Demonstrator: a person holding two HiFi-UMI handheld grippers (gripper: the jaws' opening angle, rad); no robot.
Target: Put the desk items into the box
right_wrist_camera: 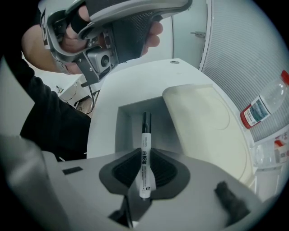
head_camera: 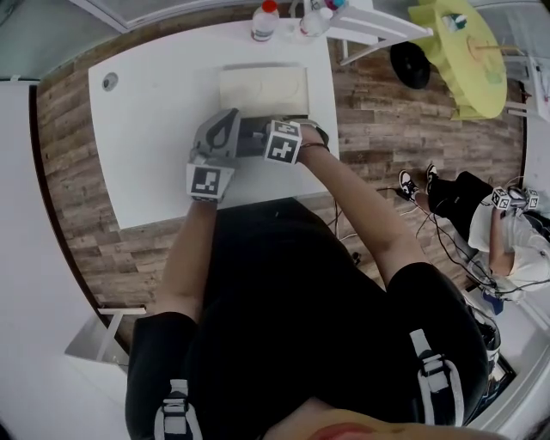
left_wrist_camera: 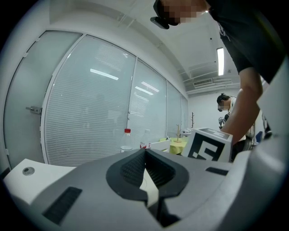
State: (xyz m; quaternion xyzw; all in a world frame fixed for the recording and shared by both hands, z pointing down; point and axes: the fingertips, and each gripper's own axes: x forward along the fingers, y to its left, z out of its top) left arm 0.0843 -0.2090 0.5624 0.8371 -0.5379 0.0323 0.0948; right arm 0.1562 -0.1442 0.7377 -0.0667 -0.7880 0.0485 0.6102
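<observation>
My right gripper [right_wrist_camera: 143, 168] is shut on a white marker pen [right_wrist_camera: 145, 151] with a black cap, which points forward over an open grey-white box [right_wrist_camera: 128, 122] on the white desk [head_camera: 155, 112]. The box's cream lid [right_wrist_camera: 205, 122] lies flat just beyond it and also shows as the cream lid [head_camera: 262, 89] in the head view. My left gripper [left_wrist_camera: 145, 154] points level toward the windows; its pads meet at the tips, with only a pale sliver behind them. In the head view the left gripper [head_camera: 225, 122] and right gripper [head_camera: 251, 133] crowd together over the box.
Two plastic bottles [head_camera: 265, 21] stand at the desk's far edge, near a white tray [head_camera: 369, 24]. A cable hole [head_camera: 109, 82] sits at the far left corner. A yellow round table [head_camera: 464, 51] and a seated person [head_camera: 503, 228] are off to the right.
</observation>
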